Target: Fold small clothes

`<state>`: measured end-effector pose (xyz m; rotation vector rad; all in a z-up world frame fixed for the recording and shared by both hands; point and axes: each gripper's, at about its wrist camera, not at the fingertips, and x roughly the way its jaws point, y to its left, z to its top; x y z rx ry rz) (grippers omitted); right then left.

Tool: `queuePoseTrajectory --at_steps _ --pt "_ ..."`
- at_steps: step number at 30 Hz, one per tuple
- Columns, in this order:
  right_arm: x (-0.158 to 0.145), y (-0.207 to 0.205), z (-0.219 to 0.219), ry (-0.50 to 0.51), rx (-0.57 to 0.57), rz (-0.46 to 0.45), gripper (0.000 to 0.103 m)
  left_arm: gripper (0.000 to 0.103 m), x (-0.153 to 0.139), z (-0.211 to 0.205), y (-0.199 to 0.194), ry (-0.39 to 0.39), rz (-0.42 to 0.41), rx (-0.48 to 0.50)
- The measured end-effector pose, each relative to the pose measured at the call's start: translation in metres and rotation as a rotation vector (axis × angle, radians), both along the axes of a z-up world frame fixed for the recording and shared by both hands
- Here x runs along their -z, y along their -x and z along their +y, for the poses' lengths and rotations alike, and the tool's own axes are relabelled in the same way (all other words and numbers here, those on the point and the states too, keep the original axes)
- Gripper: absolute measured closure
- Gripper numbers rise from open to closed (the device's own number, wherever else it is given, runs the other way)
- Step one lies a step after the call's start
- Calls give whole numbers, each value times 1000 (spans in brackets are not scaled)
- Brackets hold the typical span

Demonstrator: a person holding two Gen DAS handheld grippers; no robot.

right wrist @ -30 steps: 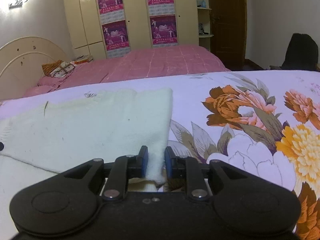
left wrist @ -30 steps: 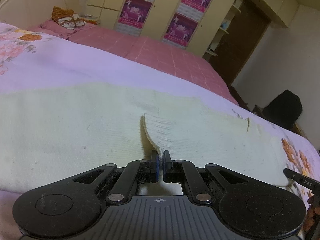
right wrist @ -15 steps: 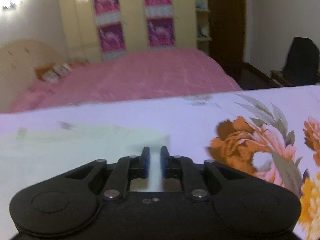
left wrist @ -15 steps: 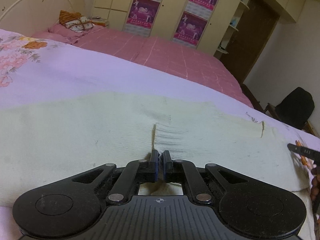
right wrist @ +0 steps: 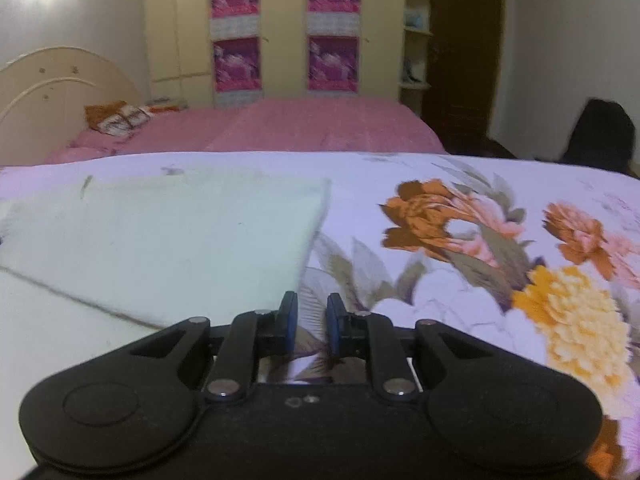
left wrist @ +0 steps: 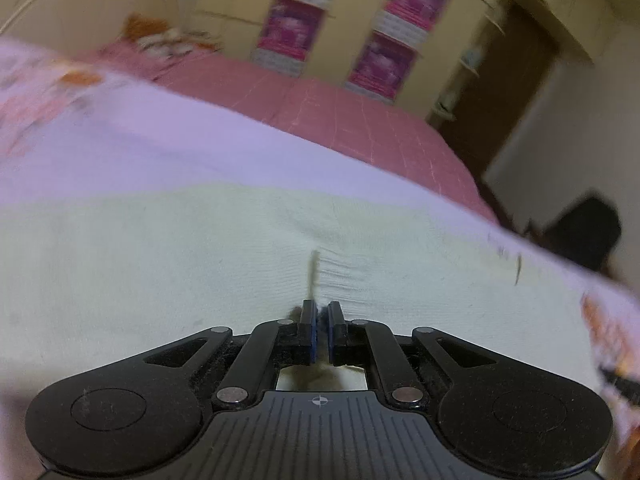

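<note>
On the floral bed (right wrist: 460, 184), the cream garment (right wrist: 168, 236) is flanked by the opening, empty left tool (left wrist: 320, 334) and right tool (right wrist: 308, 326).

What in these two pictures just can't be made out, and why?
- Left wrist view: whether the left gripper pinches the cream garment; motion blur and its opening jaws leave it unclear.
- Left wrist view: the wall posters are smeared by blur.
- Right wrist view: the garment's left part is cut off by the edge; its near part is hidden by the right gripper.
- Right wrist view: the dark shape far right is too dim to identify.
</note>
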<state>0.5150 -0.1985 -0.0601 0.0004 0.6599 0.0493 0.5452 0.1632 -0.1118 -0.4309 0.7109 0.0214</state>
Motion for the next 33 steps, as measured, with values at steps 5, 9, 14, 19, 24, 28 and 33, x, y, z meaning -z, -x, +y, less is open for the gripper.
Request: queuePoseTrajectory --at_steps 5,9,14,19,24,28,33 --pt "-29 24 3 -29 -47 -71 74 33 -12 42 74 16 -93 -152" --pt "-25 42 16 -1 -106 -19 72 44 -3 88 135 71 -80 -264" --pt "-18 55 33 -36 -141 39 72 64 24 159 192 293 -85 -490" --pt "-20 51 51 -114 -124 69 72 65 42 197 211 427 -159 -639" --pt "-25 47 76 -136 -143 70 72 65 49 211 205 486 -218 -715" --pt "-25 45 89 -129 -157 73 72 65 45 217 215 480 -269 -794" --pt "-21 41 90 -141 -140 81 72 101 51 230 213 446 -224 -804"
